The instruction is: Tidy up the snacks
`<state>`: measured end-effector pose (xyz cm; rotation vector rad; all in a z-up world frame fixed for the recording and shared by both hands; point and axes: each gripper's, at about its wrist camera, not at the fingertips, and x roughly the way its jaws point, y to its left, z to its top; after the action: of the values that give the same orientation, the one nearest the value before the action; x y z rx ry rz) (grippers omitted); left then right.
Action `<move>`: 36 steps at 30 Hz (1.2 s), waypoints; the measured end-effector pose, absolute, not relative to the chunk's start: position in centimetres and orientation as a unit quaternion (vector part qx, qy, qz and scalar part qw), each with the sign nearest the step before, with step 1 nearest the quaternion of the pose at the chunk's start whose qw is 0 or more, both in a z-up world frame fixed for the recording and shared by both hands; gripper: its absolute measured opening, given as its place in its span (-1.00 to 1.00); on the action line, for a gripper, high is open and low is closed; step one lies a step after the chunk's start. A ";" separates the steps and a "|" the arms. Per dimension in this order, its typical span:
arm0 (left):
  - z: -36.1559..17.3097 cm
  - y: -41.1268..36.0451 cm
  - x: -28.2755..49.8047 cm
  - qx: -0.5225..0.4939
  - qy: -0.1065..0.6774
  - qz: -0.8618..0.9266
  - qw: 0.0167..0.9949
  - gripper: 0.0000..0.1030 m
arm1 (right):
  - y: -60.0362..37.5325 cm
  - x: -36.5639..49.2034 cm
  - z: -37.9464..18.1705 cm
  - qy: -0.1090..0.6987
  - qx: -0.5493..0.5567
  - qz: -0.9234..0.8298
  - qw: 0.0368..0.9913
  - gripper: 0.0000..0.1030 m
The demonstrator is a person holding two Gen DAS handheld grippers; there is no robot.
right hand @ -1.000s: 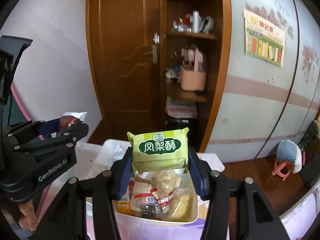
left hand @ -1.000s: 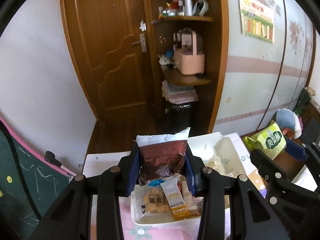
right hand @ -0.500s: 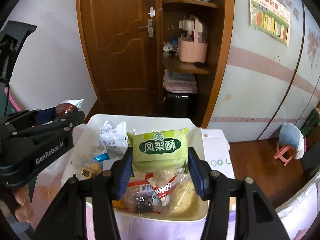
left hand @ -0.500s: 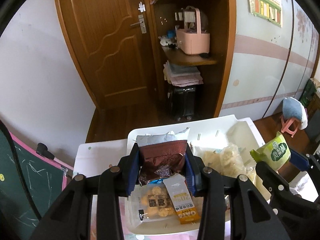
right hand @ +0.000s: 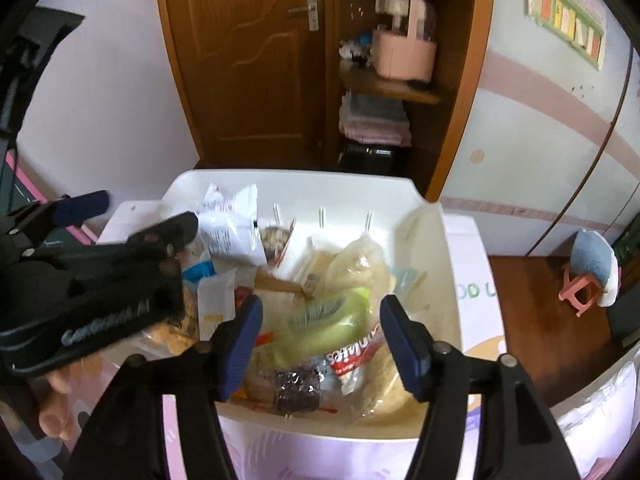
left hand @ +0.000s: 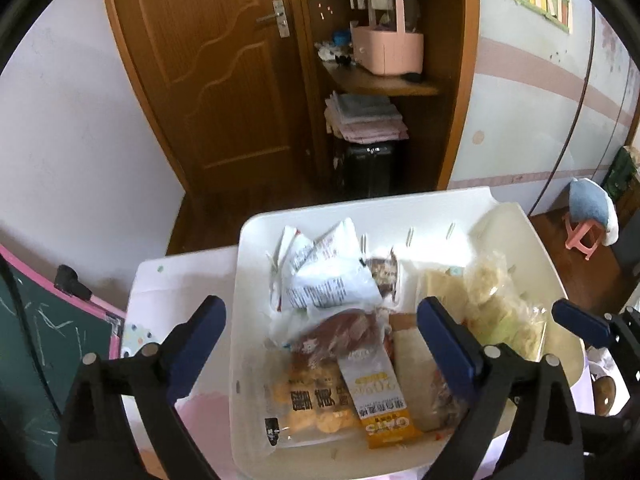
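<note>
A white bin (left hand: 256, 236) holds several snack packets and also shows in the right wrist view (right hand: 448, 240). My left gripper (left hand: 320, 332) is open and empty above the bin's left part. A dark red packet (left hand: 340, 332) lies in the bin under it, beside a white packet (left hand: 328, 276) and an orange packet (left hand: 380, 408). My right gripper (right hand: 320, 340) is open and empty above the bin's right part. A green packet (right hand: 332, 324), blurred, lies in the bin below it. The left gripper also shows at the left of the right wrist view (right hand: 120, 228).
The bin stands on a white and pink table (left hand: 172, 280). Behind are a wooden door (left hand: 208, 60) and a shelf with a pink basket (left hand: 388, 48). A pink stool with a blue cushion (left hand: 588, 220) stands on the floor at right. A green board (left hand: 36, 340) is at left.
Both grippers opened and let go: the dark red packet dropped from the left and the green packet from the right into the bin. Both views tilted further down toward the bin.
</note>
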<state>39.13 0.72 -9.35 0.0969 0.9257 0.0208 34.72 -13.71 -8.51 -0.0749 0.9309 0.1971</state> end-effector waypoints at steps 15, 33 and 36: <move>-9.3 2.7 37.3 0.007 0.463 0.020 0.886 0.90 | -13.8 34.2 -7.9 0.447 -0.044 0.082 0.890 0.51; 0.6 4.2 24.5 -0.032 0.411 0.028 0.911 0.90 | -14.6 23.5 -1.0 0.419 -0.022 0.100 0.902 0.51; 1.5 4.5 21.0 -0.035 0.409 0.035 0.911 0.90 | -14.9 19.9 0.4 0.409 -0.007 0.109 0.906 0.52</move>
<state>21.01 4.48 1.55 -0.0718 0.8437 0.0731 19.86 -14.93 0.40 -0.0139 0.8439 0.2259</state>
